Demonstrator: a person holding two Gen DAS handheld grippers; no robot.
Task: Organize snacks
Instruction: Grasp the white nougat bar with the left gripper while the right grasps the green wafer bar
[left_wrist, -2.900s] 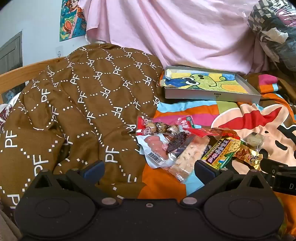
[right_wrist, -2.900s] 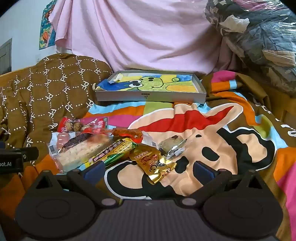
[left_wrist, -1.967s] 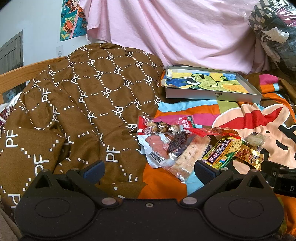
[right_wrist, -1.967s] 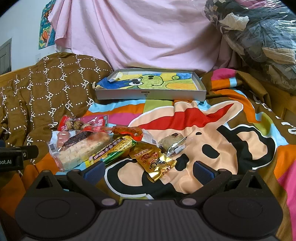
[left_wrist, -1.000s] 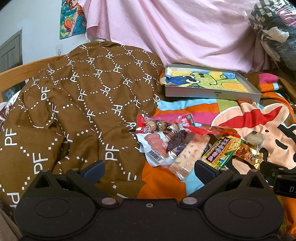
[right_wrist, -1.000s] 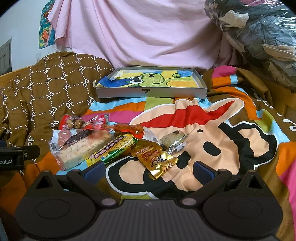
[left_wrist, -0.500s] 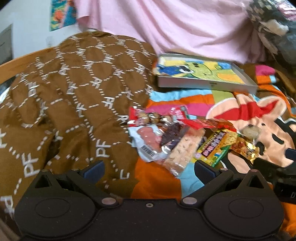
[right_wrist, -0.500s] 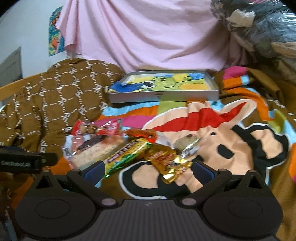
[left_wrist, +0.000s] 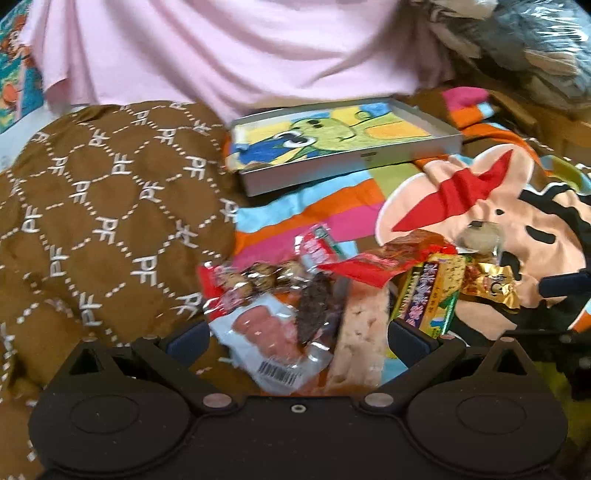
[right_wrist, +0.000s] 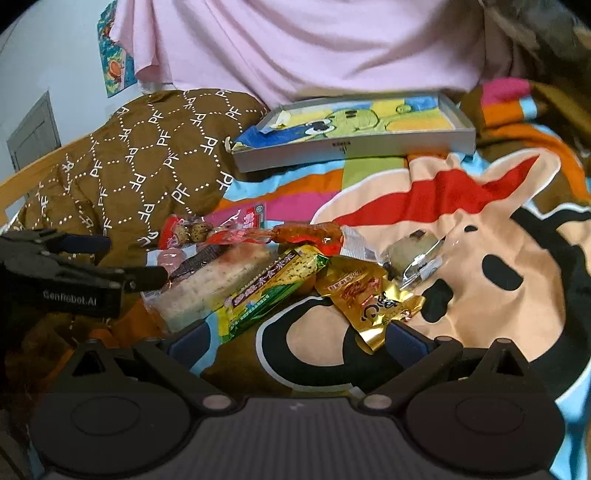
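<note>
Both grippers have been brought forward and low over the snack pile (right_wrist: 258, 269) on the bed. The left gripper (left_wrist: 298, 338) is nearest: the sausage pack (left_wrist: 267, 334) lies between its wide-open, empty fingers, long axis running away from them. The right gripper (right_wrist: 297, 341), likewise open and empty, is levelled at the gold packet (right_wrist: 373, 299).

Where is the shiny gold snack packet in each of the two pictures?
Left wrist view: the gold packet lies at the right, at the right end of the snack pile.
Right wrist view: the gold packet lies near the middle, low down, just ahead of the right gripper.
Shared landmark: the green and yellow packet lies right beside it on its left in both.
</note>
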